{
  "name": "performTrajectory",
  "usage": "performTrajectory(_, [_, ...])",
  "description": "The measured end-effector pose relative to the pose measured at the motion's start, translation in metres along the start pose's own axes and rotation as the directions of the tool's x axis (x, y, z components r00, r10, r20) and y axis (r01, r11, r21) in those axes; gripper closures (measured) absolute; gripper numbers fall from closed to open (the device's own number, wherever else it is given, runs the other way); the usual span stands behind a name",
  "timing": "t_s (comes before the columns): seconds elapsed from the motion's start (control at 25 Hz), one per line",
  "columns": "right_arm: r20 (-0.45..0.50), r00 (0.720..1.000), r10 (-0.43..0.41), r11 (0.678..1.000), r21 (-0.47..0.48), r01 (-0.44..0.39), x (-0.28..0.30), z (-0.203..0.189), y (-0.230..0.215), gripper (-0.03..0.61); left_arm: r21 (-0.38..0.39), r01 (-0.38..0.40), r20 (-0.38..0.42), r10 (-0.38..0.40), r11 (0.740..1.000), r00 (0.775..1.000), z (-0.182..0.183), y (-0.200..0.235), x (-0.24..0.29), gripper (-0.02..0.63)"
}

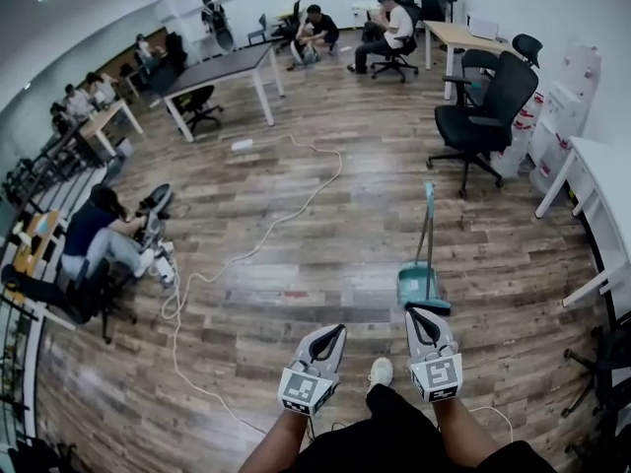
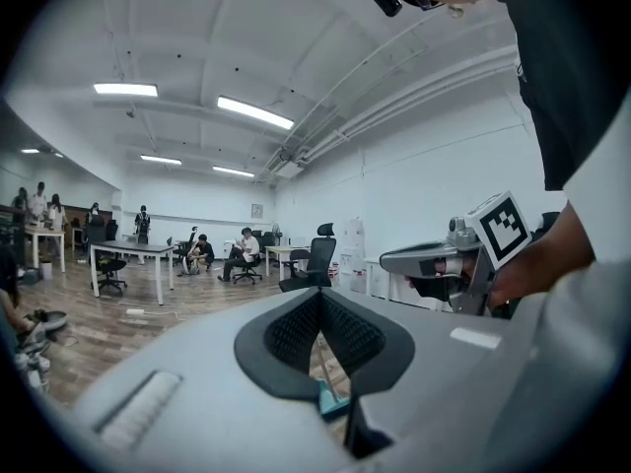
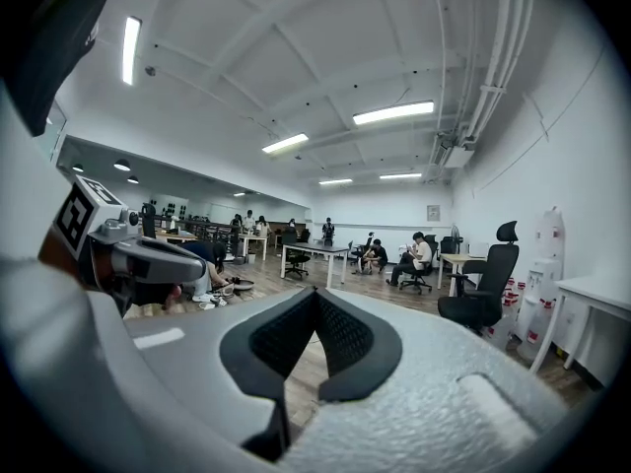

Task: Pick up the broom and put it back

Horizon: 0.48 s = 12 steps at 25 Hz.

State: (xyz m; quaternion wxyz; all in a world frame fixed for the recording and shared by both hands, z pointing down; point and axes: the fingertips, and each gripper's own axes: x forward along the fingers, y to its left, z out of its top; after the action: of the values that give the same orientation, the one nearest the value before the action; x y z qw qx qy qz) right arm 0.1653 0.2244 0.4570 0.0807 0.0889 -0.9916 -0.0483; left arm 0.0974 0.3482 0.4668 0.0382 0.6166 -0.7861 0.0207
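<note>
A teal broom-and-dustpan set [image 1: 418, 282] stands upright on the wooden floor, its thin handle [image 1: 429, 215] rising away from me. In the head view my right gripper [image 1: 415, 309] is just below the dustpan, jaws shut with nothing in them. My left gripper [image 1: 336, 330] is to its left, also shut and empty. Both point level and forward. In the left gripper view the shut jaws [image 2: 317, 296] frame a sliver of the teal dustpan [image 2: 331, 400] low down, and the right gripper [image 2: 389, 260] shows alongside. The right gripper view shows its own shut jaws [image 3: 315, 292].
A black office chair [image 1: 485, 116] stands beyond the broom at the right, beside white desks [image 1: 599, 161]. A white cable [image 1: 281, 220] snakes across the floor. A person [image 1: 99, 233] sits on the floor at the left. A dark table [image 1: 222, 70] and seated people are far back.
</note>
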Motion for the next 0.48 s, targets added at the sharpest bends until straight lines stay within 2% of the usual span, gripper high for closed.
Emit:
performTrajectory(0.28, [-0.004,0.999,-0.04,0.999,0.004,0.04,0.067,0.012,-0.068,0.577,0.023,0.035,0.014,-0.036,0.999,0.999,0.028,0.039,0.094,0.595])
performTrajectory(0.48, [-0.026,0.998,-0.06,0.998,0.023,0.061,0.1,0.005,-0.114,0.577,0.019,0.063,0.008,-0.063,0.998,0.998,0.028,0.052,0.149,0.595])
